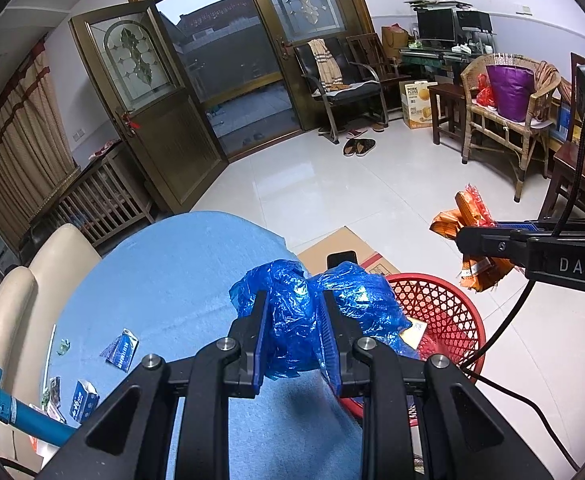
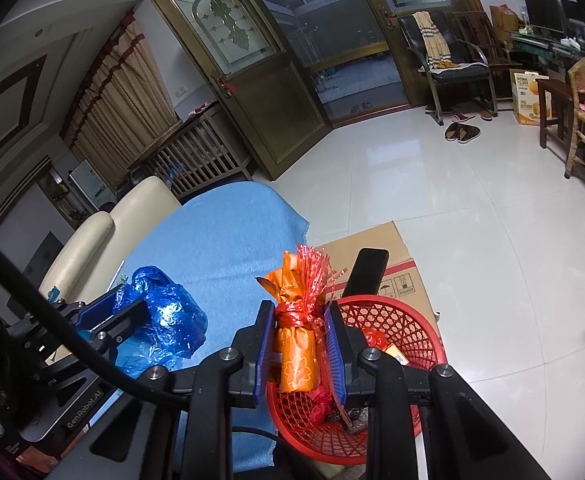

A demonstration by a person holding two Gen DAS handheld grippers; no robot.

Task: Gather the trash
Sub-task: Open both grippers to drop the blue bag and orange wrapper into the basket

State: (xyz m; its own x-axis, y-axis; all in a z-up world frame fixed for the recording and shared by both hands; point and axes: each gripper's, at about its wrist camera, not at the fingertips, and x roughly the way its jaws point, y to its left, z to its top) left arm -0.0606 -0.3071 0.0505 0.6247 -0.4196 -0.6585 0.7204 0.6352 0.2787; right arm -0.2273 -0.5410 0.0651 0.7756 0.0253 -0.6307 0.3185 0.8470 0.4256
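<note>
My left gripper [image 1: 295,320] is shut on a crumpled blue plastic bag [image 1: 292,320] and holds it above the edge of the blue-cloth table [image 1: 164,280], beside the red mesh basket [image 1: 444,312]. My right gripper [image 2: 299,332] is shut on an orange wrapper bundle tied with red ribbon [image 2: 298,344], held over the red basket [image 2: 412,328], which holds some trash. The right gripper with the orange bundle [image 1: 464,216] also shows in the left wrist view, and the blue bag [image 2: 164,320] shows in the right wrist view.
Small blue cartons [image 1: 122,350] and scraps lie on the table's left part. A cardboard box [image 2: 372,248] and a black phone-like slab [image 2: 366,272] sit behind the basket. A cream sofa [image 1: 16,304] is to the left; chairs stand across the white tiled floor.
</note>
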